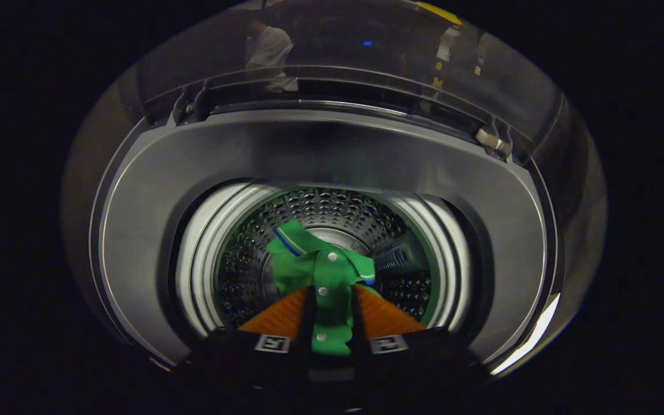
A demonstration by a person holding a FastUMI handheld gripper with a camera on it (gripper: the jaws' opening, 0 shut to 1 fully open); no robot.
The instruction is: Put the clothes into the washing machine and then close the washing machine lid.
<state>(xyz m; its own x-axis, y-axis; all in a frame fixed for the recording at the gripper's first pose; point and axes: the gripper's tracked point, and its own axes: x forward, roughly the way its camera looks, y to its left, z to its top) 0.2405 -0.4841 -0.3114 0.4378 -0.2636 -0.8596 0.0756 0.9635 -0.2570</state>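
While looking straight down into the open washer (136, 242), seeing its grey top deck ringing the round mouth. Lid (338, 52) standing raised beyond the mouth, clear, hinged at the far side, showing dim reflections including a person's pale sleeve. Hinge fittings sitting at the two far corners of the deck, a light-toned one to the right.

Noting the drum (240, 271) below the mouth: pale inner ring at the top, perforated metal wall under it, a lighter plate at the bottom. A dark ribbed bar lying against the drum wall, just right of the cloth.

Hanging over the drum, inside the mouth: a green shirt (314, 268), collared, with a blue-and-white stripe along the collar edge and three pale buttons running down the placket. Collar spreading ahead of the fingertips; placket running back between the fingers. Shirt not touching the drum floor as far as can be told; depth hard to judge here.

Gripper (330, 297) nearly closed, both fingers pressing on the shirt's front band from either side, only the width of bunched cloth between them. Fingers pointing down toward the drum centre. Small square markers showing at the finger bases.
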